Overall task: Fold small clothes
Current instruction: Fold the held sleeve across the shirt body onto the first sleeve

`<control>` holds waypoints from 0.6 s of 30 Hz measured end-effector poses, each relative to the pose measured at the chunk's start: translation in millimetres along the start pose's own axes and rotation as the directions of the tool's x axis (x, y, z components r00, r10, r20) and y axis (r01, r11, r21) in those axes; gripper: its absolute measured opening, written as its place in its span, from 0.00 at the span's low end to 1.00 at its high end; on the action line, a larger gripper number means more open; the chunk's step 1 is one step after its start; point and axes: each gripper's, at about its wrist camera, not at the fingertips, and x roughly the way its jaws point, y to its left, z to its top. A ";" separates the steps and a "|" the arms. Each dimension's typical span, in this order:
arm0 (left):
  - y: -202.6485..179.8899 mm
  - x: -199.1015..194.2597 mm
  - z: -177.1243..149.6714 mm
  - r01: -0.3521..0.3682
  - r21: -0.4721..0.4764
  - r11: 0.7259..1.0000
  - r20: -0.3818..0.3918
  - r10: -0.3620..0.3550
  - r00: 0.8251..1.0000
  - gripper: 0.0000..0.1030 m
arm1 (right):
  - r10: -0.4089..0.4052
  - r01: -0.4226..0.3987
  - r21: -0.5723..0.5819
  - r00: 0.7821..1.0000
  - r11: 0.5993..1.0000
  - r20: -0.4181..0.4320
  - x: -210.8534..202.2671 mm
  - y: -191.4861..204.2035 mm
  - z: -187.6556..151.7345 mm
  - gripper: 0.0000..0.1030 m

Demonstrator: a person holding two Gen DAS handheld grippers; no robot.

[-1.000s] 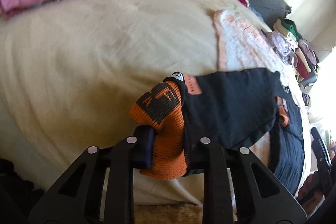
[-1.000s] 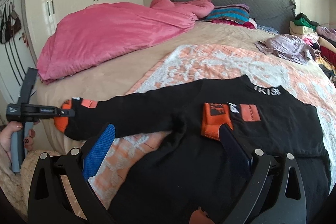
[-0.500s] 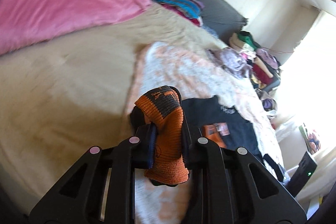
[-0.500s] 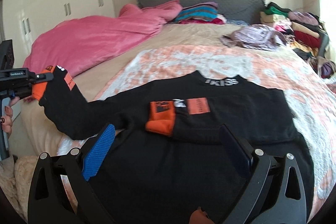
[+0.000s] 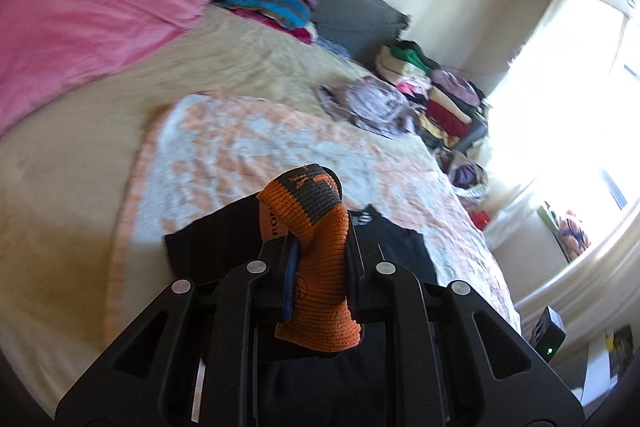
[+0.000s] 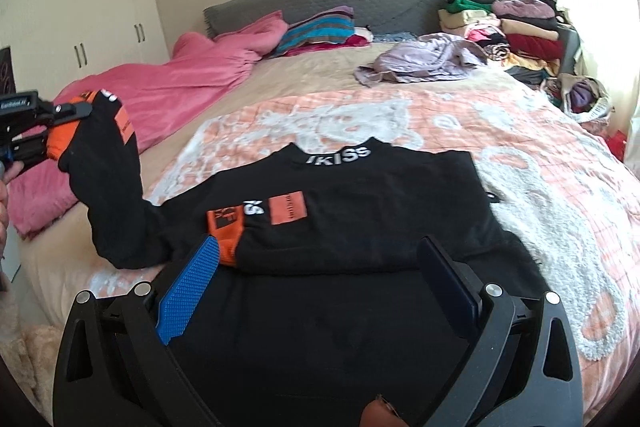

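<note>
A small black sweater (image 6: 360, 211) with orange cuffs lies flat on an orange-and-white blanket (image 6: 560, 187) on the bed. Its right sleeve is folded across the chest, orange cuff (image 6: 226, 227) at the centre left. My left gripper (image 5: 320, 247) is shut on the other sleeve's orange cuff (image 5: 316, 267) and holds it raised above the bed; it also shows in the right wrist view (image 6: 60, 123) at the far left, the black sleeve (image 6: 108, 187) hanging from it. My right gripper (image 6: 316, 279) is open and empty, hovering over the sweater's lower part.
A pink duvet (image 6: 168, 87) lies on the bed's left side. A crumpled lilac garment (image 6: 420, 63) lies near the headboard. Stacked folded clothes (image 6: 516, 27) stand at the right by the bright window. White wardrobes (image 6: 80, 7) are at the left.
My left gripper has lifted the cuff and carried the sleeve up and inward toward the sweater's body. My right gripper has stayed open and shifted slightly over the sweater.
</note>
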 end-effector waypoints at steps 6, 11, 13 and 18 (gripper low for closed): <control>-27.8 40.4 -2.1 0.068 0.028 0.997 -0.057 -0.066 0.996 0.11 | -0.044 0.043 0.031 0.999 0.999 0.016 -9.0 -19.4 0.9 0.96; -43.7 68.3 -5.5 0.110 0.035 0.993 -0.114 -0.105 0.988 0.11 | -0.076 0.073 0.070 0.997 0.995 0.034 -13.9 -36.8 3.3 0.96; -52.4 77.2 -5.7 0.123 0.055 0.991 -0.130 -0.115 0.985 0.11 | -0.086 0.082 0.092 0.995 0.992 0.041 -15.8 -45.4 3.6 0.96; -64.5 102.2 -11.2 0.159 0.094 0.983 -0.197 -0.138 0.971 0.11 | -0.113 0.106 0.137 0.993 0.985 0.044 -16.5 -62.0 4.5 0.96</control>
